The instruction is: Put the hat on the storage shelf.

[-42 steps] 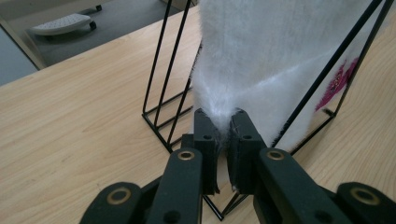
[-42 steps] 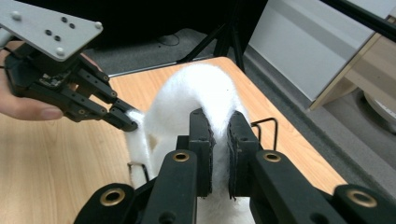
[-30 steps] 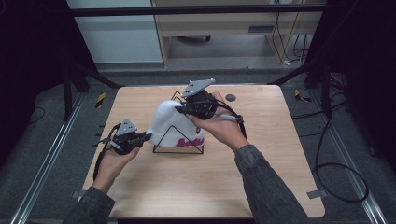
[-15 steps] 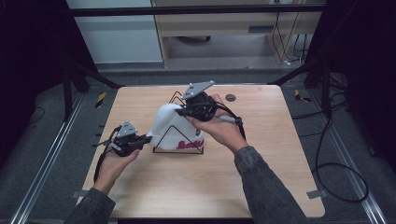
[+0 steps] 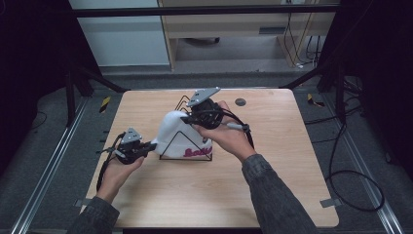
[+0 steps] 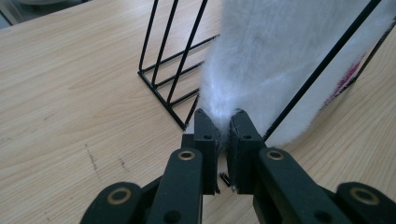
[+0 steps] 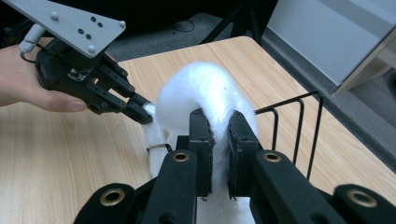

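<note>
On the table (image 5: pixel 272 195), my left gripper (image 6: pixel 223 126) and right gripper (image 7: pixel 218 126) both pinch the white hat (image 5: pixel 175 131) draped over the wire rack (image 5: pixel 187 156).

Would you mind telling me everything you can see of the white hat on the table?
The white hat looks soft and fluffy, like fleece or plush, with pink lettering along its lower edge. It is draped over a black wire rack near the middle of the wooden table, rounded crown uppermost. The left gripper pinches its lower edge, and the right gripper pinches the fabric near its top. The lettering is too small to read.
</note>
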The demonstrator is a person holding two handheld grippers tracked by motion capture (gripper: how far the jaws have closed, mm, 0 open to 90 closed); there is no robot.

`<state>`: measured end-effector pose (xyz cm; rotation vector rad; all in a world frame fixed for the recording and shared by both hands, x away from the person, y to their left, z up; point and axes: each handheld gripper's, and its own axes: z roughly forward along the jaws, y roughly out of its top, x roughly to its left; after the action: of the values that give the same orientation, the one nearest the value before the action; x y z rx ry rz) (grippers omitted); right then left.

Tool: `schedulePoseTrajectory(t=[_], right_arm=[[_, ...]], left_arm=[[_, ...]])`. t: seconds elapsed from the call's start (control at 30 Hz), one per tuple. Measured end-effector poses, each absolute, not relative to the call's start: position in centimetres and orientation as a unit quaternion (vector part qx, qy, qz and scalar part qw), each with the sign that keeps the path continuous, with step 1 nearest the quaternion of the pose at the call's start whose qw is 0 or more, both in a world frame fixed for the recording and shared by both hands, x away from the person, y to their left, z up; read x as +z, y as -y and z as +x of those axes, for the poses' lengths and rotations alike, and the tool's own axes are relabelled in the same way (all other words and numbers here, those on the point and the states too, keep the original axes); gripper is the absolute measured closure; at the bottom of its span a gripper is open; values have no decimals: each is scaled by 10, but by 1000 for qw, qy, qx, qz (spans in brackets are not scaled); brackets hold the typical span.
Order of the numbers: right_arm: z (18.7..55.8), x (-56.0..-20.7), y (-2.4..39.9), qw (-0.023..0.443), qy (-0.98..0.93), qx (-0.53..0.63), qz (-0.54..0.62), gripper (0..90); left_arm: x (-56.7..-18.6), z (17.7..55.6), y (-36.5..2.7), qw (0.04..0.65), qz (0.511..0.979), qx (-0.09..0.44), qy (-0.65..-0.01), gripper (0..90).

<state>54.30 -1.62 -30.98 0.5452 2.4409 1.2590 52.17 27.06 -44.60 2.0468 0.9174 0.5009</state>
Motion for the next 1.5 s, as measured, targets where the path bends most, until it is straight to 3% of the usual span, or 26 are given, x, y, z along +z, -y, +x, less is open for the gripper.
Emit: schedulePoseTrajectory(t=[0.67,0.87,1.3,1.5], right_arm=[[543,-317,0,164,-868,429,188,820],[543,-317,0,163,-867,428,194,777],[534,-308,8,169,-853,446,213,562],[529,-308,11,183,-848,443,225,419]], left_arm=[[-458,522,-274,399,818,190,-368,828],[-457,522,-275,395,818,193,-370,798],[-452,508,-293,389,799,232,-396,541],[-458,499,-303,395,781,226,-428,282]])
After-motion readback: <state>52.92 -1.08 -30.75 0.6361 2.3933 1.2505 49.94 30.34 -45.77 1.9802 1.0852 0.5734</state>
